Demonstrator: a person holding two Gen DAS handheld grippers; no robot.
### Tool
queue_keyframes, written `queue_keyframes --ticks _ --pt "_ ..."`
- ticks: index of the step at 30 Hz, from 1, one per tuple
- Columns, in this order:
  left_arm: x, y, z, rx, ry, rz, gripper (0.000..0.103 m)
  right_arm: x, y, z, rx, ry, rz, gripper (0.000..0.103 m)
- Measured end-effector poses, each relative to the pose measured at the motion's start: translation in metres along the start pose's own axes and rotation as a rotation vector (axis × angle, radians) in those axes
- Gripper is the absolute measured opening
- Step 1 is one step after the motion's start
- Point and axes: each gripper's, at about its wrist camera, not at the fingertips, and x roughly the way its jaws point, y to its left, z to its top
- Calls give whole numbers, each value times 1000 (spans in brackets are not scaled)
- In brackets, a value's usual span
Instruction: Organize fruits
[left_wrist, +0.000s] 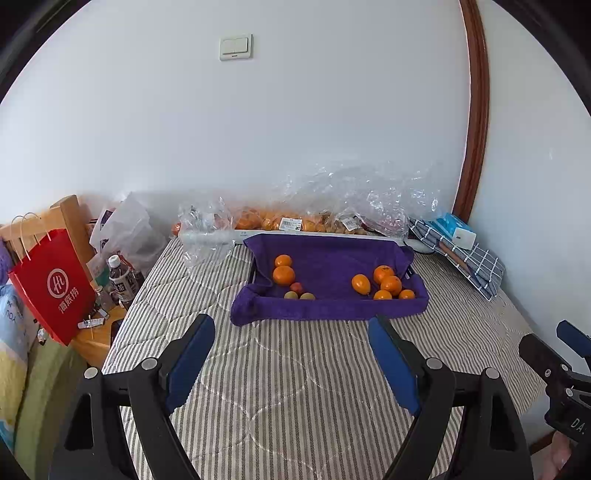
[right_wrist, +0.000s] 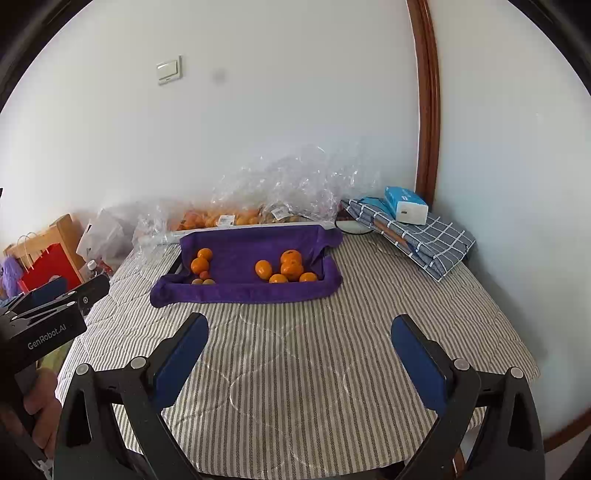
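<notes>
A tray lined with a purple towel (left_wrist: 325, 310) (right_wrist: 240, 293) sits on the striped cover. At its left lie two oranges (left_wrist: 283, 275) (right_wrist: 200, 265), a small red fruit (left_wrist: 296, 287) and two green-brown fruits (left_wrist: 299, 295). At its right lies a cluster of several oranges (left_wrist: 386, 284) (right_wrist: 290, 268). My left gripper (left_wrist: 291, 325) stands open and empty, short of the tray's near edge. My right gripper (right_wrist: 300, 325) is likewise open and empty, well back from the tray. Each gripper shows at the edge of the other's view.
Clear plastic bags of fruit (left_wrist: 295, 221) (right_wrist: 236, 218) lie against the wall behind the tray. A folded checked cloth (right_wrist: 424, 236) with a blue tissue box (right_wrist: 404, 205) is at the back right. A red paper bag (left_wrist: 55, 288) and bottles (left_wrist: 120, 280) stand at the left.
</notes>
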Motion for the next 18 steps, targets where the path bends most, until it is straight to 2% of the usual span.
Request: queue_keyframes --ticks 18 --pt "1 -1 2 3 -5 2 85 -4 0 4 -3 -14 3 99"
